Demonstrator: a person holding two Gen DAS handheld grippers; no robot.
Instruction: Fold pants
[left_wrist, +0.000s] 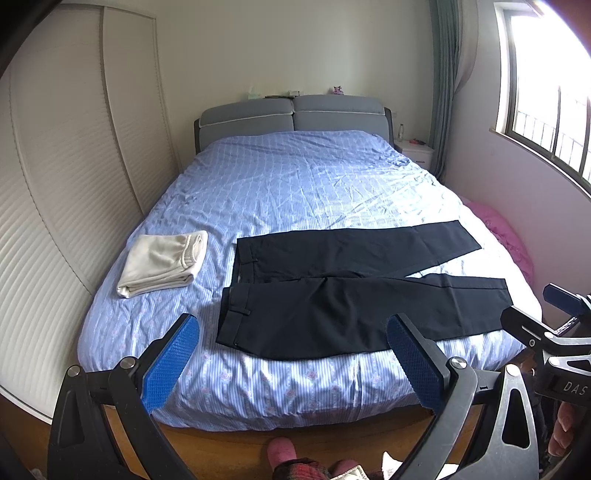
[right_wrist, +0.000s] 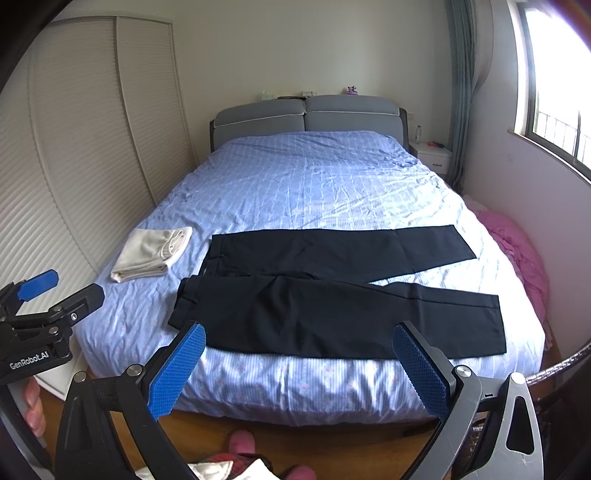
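Currently both claws hang above the near edge of the bed (left_wrist: 258, 177), neither touching anything. Left claw (left_wrist: 291, 332): blue pads spread wide, nothing between them. Right claw (right_wrist: 299, 334): same, jaws wide, nothing gripped.

Dark pants (left_wrist: 351, 291) lie flat on the blue striped bedcover (right_wrist: 314, 184), near half of the bed, right of centre. Waistband to the left, legs running right. Legs splayed in a shallow V: far leg angles toward the far right, near leg runs along the near edge, hem close to the right side of the mattress. Not folded yet.

Folded cream garment (left_wrist: 162, 264) sits left of the pants, apart from them, near the bed's left edge.

Louvred wardrobe doors (left_wrist: 74, 166) along the left wall, grey headboard (right_wrist: 306, 112) at the far end, white nightstand (right_wrist: 432, 155) far right, window (left_wrist: 546, 96) on the right wall. Pink bedding (right_wrist: 517, 251) heaped on the floor right of the bed. Pink slipper (left_wrist: 280, 450) visible on the wood floor at the near edge.
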